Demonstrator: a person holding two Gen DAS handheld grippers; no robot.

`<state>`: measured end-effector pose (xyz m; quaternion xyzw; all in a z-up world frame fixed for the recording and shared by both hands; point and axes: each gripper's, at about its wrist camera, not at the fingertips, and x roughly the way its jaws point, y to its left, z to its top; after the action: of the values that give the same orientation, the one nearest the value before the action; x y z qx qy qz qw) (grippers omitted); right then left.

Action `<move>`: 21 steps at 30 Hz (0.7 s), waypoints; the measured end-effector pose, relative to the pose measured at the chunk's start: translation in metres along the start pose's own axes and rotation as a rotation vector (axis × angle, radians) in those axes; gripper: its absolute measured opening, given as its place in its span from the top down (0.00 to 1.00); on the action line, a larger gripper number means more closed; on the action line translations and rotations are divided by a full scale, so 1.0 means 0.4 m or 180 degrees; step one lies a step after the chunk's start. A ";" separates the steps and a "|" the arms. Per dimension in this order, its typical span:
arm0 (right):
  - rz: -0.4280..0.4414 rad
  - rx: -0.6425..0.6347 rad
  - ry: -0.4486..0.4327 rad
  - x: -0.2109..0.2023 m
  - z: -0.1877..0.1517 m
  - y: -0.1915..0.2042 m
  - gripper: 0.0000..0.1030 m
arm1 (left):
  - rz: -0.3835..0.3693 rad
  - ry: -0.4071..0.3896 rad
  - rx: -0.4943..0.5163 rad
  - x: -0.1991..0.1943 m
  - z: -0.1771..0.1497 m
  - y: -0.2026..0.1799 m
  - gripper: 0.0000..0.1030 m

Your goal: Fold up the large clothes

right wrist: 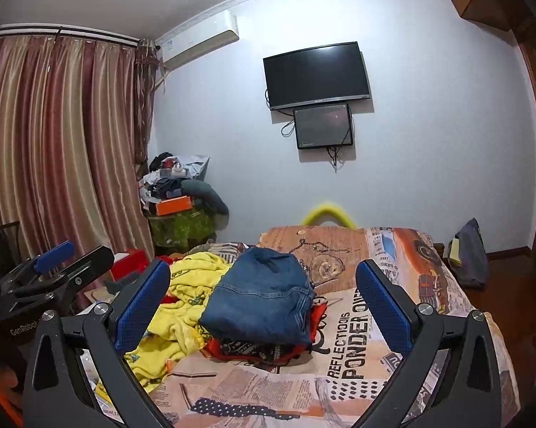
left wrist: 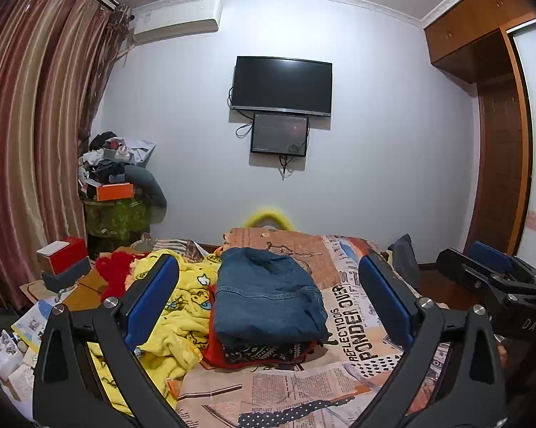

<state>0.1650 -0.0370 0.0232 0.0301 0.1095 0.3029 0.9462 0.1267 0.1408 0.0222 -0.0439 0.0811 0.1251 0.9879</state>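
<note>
**Inspector:** Both tools were held above the near end of the bed (left wrist: 343,385). The left gripper (left wrist: 268,299) had its jaws spread wide with nothing between them; the right gripper (right wrist: 264,306) was the same, wide and empty. Neither touched any cloth.

**Supervisor:** Where did the clothing lie?

**Inspector:** A folded blue denim garment (left wrist: 268,299) sat on top of a folded red patterned garment (left wrist: 264,353), the two forming a stack mid-bed. Touching its left side lay a crumpled yellow garment (left wrist: 175,306), unfolded, running toward the bed's left edge. A red knitted item (left wrist: 116,271) lay beyond it.

**Supervisor:** Your judgement on the step in hand?

**Inspector:** The stack appeared finished; the yellow piece looked the likely next job. I would advise drawing it clear of the stack first, onto the open printed bedspread, so the stack is not dragged. Each tool should then pinch one corner or shoulder through a single layer, lift, and shake it flat before any fold. The fabric looked plush and bulky, so a deep bite would hold better than a tip pinch.
</note>
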 end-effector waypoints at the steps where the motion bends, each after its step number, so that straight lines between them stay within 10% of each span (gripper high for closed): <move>1: 0.0000 -0.0001 0.0003 0.001 0.000 -0.001 0.00 | -0.0008 0.0004 0.0005 0.001 -0.001 0.000 0.01; 21: -0.0029 0.0014 -0.0002 0.002 0.000 -0.010 0.00 | -0.0103 0.0044 0.0022 0.009 -0.004 0.004 0.01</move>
<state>0.1681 -0.0397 0.0227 0.0318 0.1099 0.2983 0.9476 0.1296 0.1430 0.0200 -0.0426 0.0877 0.1086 0.9893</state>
